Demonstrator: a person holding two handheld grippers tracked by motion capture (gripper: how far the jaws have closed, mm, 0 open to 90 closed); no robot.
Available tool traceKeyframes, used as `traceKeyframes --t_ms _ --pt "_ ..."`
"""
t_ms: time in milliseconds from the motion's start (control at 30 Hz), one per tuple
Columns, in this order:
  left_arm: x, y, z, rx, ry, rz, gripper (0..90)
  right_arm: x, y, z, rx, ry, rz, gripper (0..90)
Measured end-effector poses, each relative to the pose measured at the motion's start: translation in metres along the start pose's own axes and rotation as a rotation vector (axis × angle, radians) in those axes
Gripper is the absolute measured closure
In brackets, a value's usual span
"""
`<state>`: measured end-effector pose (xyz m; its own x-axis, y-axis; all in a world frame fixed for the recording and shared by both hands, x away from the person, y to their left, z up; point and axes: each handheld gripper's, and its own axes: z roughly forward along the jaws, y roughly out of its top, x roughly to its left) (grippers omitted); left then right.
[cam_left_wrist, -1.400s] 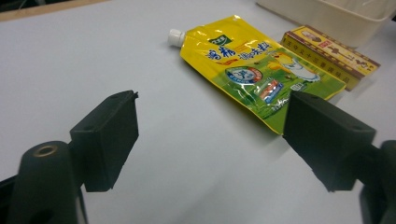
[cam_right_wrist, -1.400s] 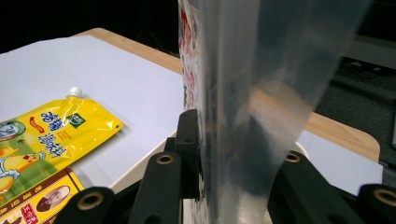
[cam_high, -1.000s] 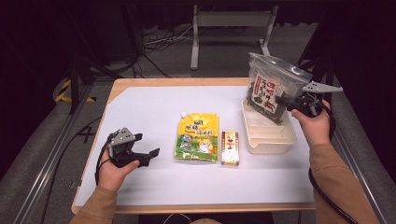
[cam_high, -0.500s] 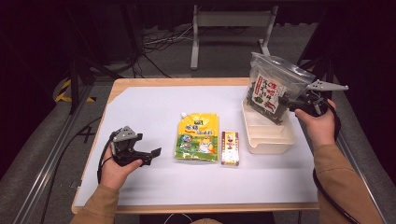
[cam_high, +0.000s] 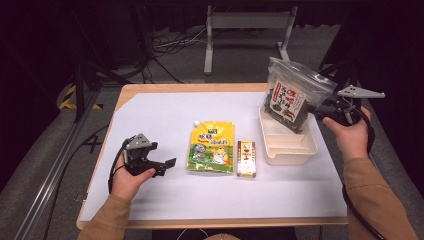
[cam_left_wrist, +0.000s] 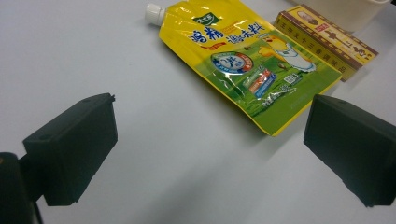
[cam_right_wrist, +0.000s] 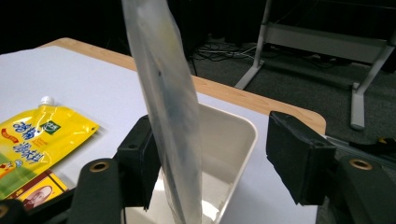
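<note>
While my right gripper (cam_right_wrist: 210, 163) has just been opening its fingers, the seaweed bag (cam_high: 290, 95) stands between them, its lower end down in the cream tray (cam_high: 289, 150). In the right gripper view the bag rises edge-on from the tray, right against my left-hand finger (cam_right_wrist: 140, 163) and clear of the right-hand one, so the fingers are spread and no longer pinch it. Its long axis runs bottom to top, roughly upright with a lean; from the high view the top edge tips up and away from me, and the red-and-white label faces back across the surface (cam_high: 165, 115) toward my left side.

My left gripper (cam_high: 160, 165) rests low on the surface, fingers spread wide with nothing between them. Beyond those fingertips lies the yellow spout pouch (cam_left_wrist: 247, 60), flat, its white cap pointing away from the fingers. Just past the pouch sits a small yellow box (cam_left_wrist: 327, 42), lying parallel to the pouch's edge.
</note>
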<state>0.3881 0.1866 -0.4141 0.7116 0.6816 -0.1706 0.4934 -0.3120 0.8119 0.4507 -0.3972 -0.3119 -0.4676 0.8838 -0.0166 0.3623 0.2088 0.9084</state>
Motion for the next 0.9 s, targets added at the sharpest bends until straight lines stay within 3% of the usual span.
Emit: traceKeyframes --t_ms 433,900 --pt "-0.001 0.002 0.002 -0.004 -0.004 -0.002 3.4 -0.011 -0.008 0.002 0.045 -0.127 0.058 43.8" --pt "-0.001 0.001 0.000 -0.005 -0.003 -0.001 3.5 -0.006 -0.012 -0.002 0.053 -0.096 0.077 38.0"
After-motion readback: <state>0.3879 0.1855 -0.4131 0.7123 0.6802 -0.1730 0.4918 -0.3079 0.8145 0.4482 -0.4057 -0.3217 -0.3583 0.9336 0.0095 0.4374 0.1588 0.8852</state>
